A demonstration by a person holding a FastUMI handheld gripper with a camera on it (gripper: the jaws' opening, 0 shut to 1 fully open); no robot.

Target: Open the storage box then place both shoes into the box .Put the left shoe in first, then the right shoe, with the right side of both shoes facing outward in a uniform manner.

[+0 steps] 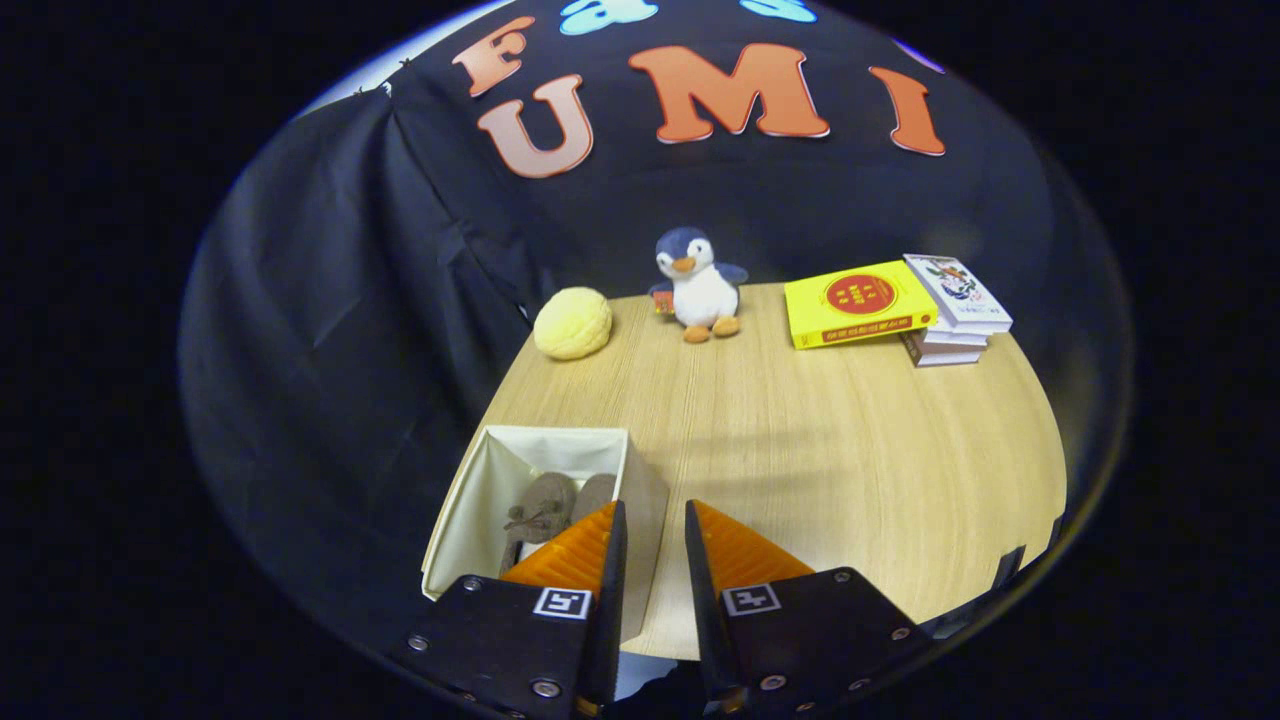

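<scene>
Brown shoes (553, 507) lie inside the open fabric storage box (470, 500), just ahead; gripper (650, 530) narrow, holding nothing: back away straight, clear of the box's wall.

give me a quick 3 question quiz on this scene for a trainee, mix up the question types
1. True or false: both shoes lie inside the open storage box.
2. Which toy stands at the far side of the table, between the yellow bun-shaped toy and the yellow book?
A. teddy bear
B. plush penguin
C. rubber duck
3. Fill in: the tongs are ____, gripping nothing, with the box's near wall showing in the gap between them.

Key
1. True
2. B
3. open
</scene>
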